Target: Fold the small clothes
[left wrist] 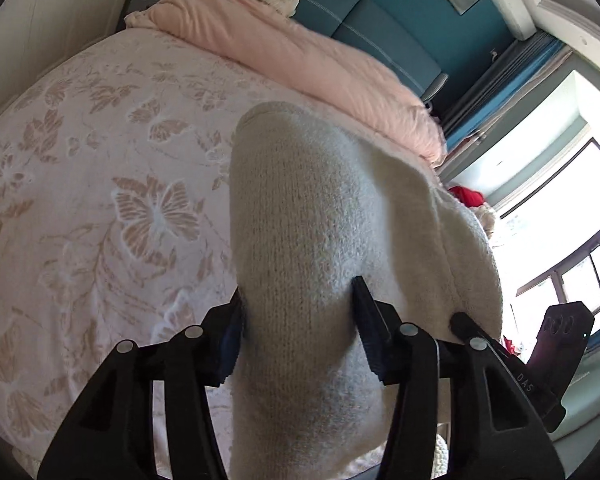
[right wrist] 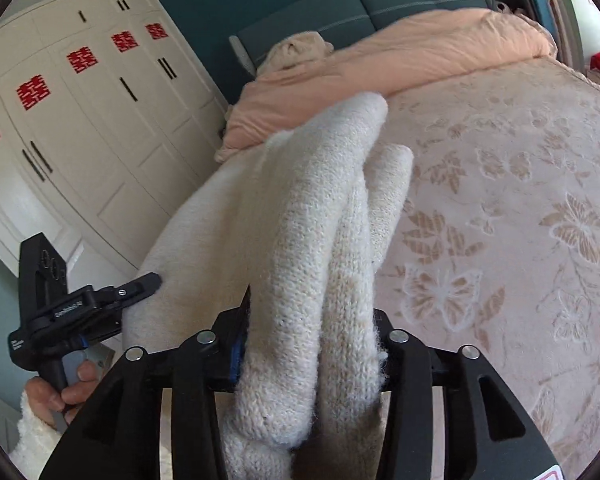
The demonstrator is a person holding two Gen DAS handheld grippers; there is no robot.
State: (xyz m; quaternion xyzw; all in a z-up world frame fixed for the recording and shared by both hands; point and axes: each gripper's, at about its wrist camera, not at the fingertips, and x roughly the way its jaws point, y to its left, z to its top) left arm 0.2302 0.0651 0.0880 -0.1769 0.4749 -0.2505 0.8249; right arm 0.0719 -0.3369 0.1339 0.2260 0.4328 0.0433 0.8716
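While both grippers are raised over the bed [left wrist: 100,200], each clamps the knit [left wrist: 312,220]. Left gripper [left wrist: 300,312] fingers pinch one fold; right gripper [right wrist: 312,344] fingers pinch bunched layers between them.

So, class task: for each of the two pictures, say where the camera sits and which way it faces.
Left wrist: rides the left gripper, looking along its fingers at the cream knit garment and bed; the right gripper shows.
Right wrist: rides the right gripper, facing the bed and wardrobe; the left gripper and hand show.
Shared: garment, bed, pink duvet.
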